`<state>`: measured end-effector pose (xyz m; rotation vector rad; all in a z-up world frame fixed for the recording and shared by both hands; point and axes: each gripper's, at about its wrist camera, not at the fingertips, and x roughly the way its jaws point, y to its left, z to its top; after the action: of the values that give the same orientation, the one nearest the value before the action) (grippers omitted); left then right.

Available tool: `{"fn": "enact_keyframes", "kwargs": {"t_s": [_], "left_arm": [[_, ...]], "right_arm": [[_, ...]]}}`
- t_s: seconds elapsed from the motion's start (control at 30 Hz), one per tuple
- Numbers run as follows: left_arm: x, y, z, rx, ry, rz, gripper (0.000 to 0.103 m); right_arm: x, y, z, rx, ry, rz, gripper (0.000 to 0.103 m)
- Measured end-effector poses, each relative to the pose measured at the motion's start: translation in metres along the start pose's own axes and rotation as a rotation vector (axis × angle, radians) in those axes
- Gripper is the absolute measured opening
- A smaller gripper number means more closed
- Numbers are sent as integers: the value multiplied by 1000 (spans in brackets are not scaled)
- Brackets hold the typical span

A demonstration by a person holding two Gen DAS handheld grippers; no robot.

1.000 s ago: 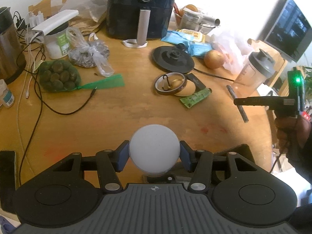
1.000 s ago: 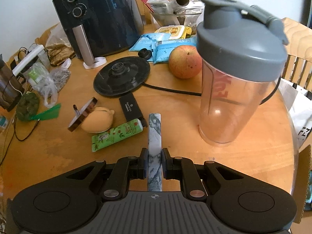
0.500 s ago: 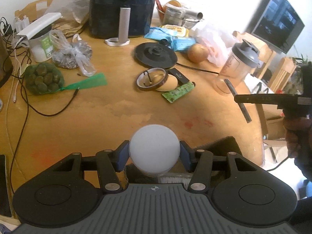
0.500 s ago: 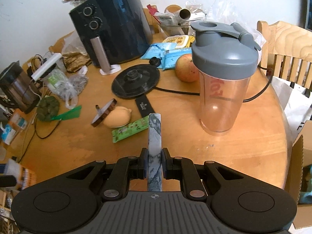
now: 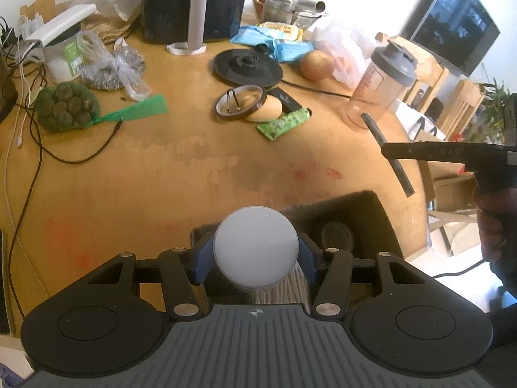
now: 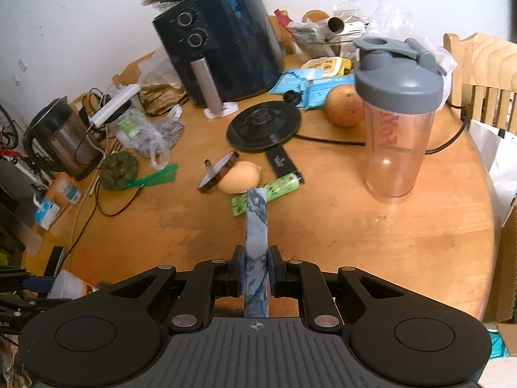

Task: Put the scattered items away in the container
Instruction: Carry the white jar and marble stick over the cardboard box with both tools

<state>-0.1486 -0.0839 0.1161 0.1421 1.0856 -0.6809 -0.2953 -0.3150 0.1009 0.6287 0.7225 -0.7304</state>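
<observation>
Left gripper (image 5: 255, 252) held a white jar (image 5: 256, 246) across its round body, jaws about half spread and both blue pads pressed on its sides, right over the near end of a dark felt bin (image 5: 371, 203) at the table's six o'clock edge; a dark round thing already lay inside the bin, too dim to name. The jar looked rigid, smooth and light, so a curved wall like that could slip or roll between flat pads; a hold at its widest girth seemed safest. Right gripper (image 6: 256, 274), jaws nearly closed, pinched a marbled grey bar (image 6: 257, 245) near one end, the rest sticking out towards twelve o'clock. The bar looked stiff and thin, probably light, and held off-centre it might pivot. Farther off, around the middle of the table (image 5: 161, 161), lay a green tube (image 6: 268, 192), a yellow lemon-shaped piece (image 6: 240, 177) and a tape roll (image 6: 216, 174), touching one another. The tube seemed soft, best taken mid-length.
</observation>
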Motion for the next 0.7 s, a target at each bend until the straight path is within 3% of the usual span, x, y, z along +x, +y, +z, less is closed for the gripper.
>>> {"fn": "enact_keyframes", "kwargs": {"t_s": [0.7], "left_arm": [[3, -2, -37, -25, 79, 49, 53]], "right_arm": [[-6, 29, -34, -43, 63, 82, 17]]}}
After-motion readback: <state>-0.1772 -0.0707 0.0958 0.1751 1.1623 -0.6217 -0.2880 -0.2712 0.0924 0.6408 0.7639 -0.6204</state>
